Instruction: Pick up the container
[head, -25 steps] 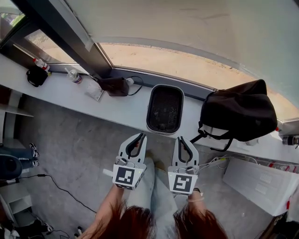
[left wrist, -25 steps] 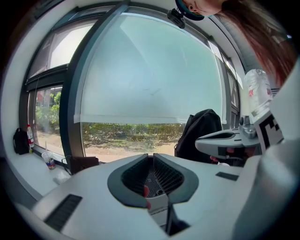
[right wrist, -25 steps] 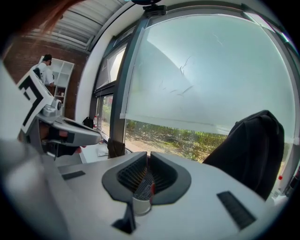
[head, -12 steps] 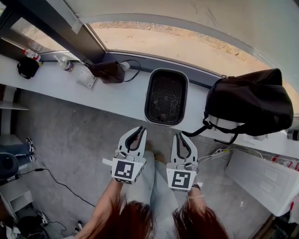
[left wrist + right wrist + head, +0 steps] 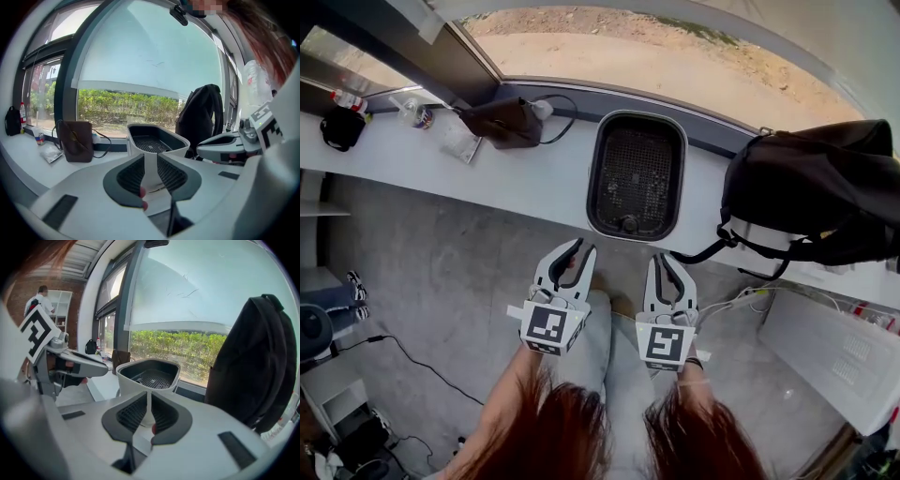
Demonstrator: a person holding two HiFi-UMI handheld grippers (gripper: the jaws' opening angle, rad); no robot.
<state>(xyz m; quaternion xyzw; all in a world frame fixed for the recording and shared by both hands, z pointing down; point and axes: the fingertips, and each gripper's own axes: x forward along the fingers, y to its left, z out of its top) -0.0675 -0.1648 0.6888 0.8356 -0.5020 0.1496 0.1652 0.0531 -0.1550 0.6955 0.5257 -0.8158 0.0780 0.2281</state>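
One container [image 5: 636,169], two hand-held grippers [image 5: 577,247] [image 5: 664,260], one black backpack [image 5: 811,192], one brown bag [image 5: 499,122] and two bottles [image 5: 347,99] [image 5: 416,114].

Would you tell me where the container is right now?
Head view: the container sits on the white ledge, between the brown bag at left and the black backpack at right.

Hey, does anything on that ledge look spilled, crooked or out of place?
Nothing stands out: the container sits upright on the ledge, the backpack and brown bag rest either side, nothing spilled.
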